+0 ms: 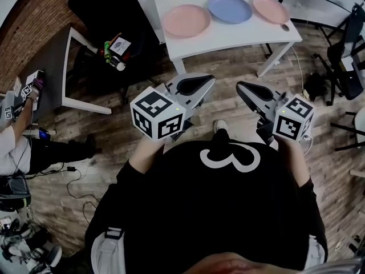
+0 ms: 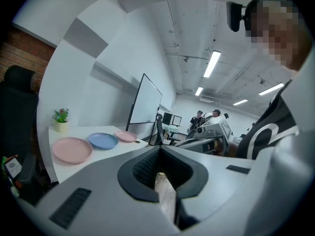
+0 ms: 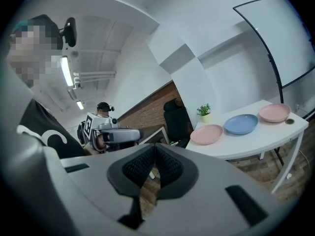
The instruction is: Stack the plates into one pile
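Left gripper (image 1: 209, 83), right gripper (image 1: 240, 87) shut, held level

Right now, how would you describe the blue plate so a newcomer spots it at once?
Find the white table ahead of the person. Three plates lie on it in a row. The blue plate is the middle one, between the left pink plate and the right pink plate.

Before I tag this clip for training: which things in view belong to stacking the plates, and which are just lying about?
Job: left pink plate, blue plate, right pink plate, white table, left gripper and right gripper, both shut and empty.

Lying about: potted plant, black chair, grey side table, floor cables.
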Demonstrator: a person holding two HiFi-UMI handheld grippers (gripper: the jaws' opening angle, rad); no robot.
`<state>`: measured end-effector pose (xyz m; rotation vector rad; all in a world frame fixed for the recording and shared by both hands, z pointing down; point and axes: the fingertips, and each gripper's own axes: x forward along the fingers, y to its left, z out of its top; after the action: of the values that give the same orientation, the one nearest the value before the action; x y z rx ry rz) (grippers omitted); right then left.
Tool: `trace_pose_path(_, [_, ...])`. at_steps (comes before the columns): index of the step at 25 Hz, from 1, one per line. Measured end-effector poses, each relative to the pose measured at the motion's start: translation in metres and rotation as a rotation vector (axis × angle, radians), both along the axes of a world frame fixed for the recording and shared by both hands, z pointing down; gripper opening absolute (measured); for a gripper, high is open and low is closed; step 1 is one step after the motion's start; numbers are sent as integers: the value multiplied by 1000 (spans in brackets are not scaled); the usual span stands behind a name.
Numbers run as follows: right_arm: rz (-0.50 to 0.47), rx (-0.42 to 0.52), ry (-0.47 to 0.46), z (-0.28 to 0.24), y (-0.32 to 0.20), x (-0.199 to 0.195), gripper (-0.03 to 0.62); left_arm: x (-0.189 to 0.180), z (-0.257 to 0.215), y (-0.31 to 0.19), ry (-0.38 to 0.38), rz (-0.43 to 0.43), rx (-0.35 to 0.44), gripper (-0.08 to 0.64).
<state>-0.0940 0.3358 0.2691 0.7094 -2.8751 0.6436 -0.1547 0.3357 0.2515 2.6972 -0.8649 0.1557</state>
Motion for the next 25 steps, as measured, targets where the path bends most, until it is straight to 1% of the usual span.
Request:
trace_pose_path(4, [-12, -20, -16, 3, -41, 11, 25, 10, 5, -39, 4, -30, -29, 15])
trace_pose_path(8, [-35, -24, -31, 3, -83, 21, 25, 20, 6, -77, 4, -56, -40, 17])
trace_pose_path(13, [-68, -33, -72, 2, -129, 31, 26, 30, 8, -121, 45, -90, -78, 17])
trace_pose_path(18, [-106, -20, -76, 1, -163, 35, 26, 26, 18, -160, 29, -183, -120, 17])
trace_pose_path(22, [-135, -11, -90, -1, -177, 36, 25, 26, 17, -175, 60, -201, -130, 17])
trace_pose_path(25, [-148, 4, -98, -5, -186, 38, 25, 28, 14, -182, 57, -213, -117, 17])
